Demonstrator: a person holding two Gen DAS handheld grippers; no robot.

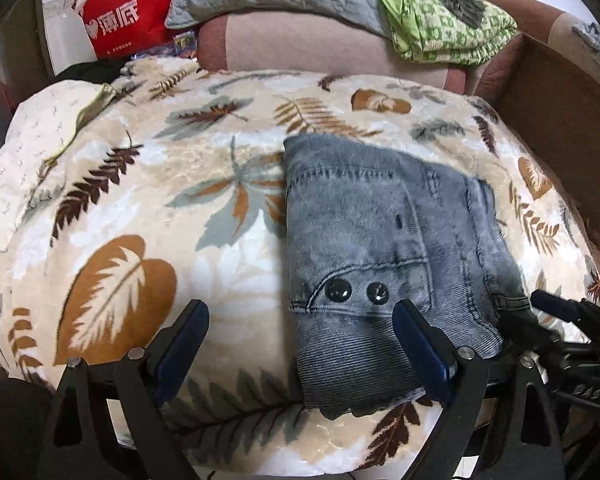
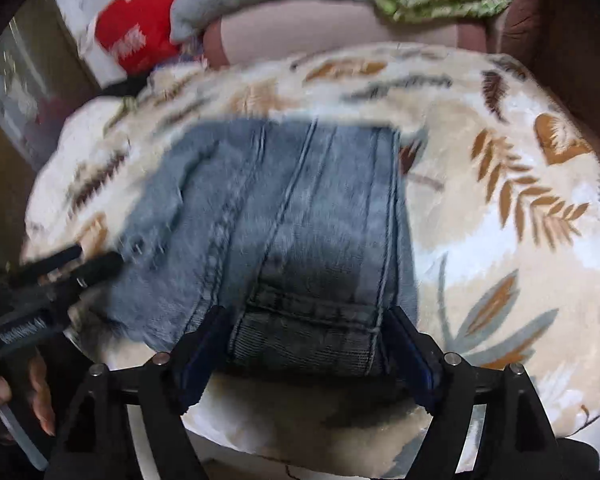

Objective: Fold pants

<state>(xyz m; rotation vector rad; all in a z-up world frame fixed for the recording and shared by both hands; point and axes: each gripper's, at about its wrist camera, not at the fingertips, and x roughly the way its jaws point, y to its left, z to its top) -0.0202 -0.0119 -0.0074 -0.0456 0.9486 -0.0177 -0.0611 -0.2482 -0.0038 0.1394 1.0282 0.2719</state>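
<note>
Denim sits folded into a compact block: your grey-blue stonewashed jeans (image 1: pixel 384 240) lie on the cream plush blanket with brown and grey leaf print (image 1: pixel 140 184), right of its middle, with the 2 black snap buttons (image 1: pixel 356 292) facing up. Your left gripper (image 1: pixel 300 332) hangs over the near left edge of the jeans, fingers wide apart, nothing between them. Your right gripper (image 2: pixel 304 334) straddles the near hem of the jeans (image 2: pixel 284 216), fingers apart and not pinching. My read: you're at the last stage, the release. The top leg layer looks slightly askew, so next calls for squaring that edge, or lifting both grippers clear.
</note>
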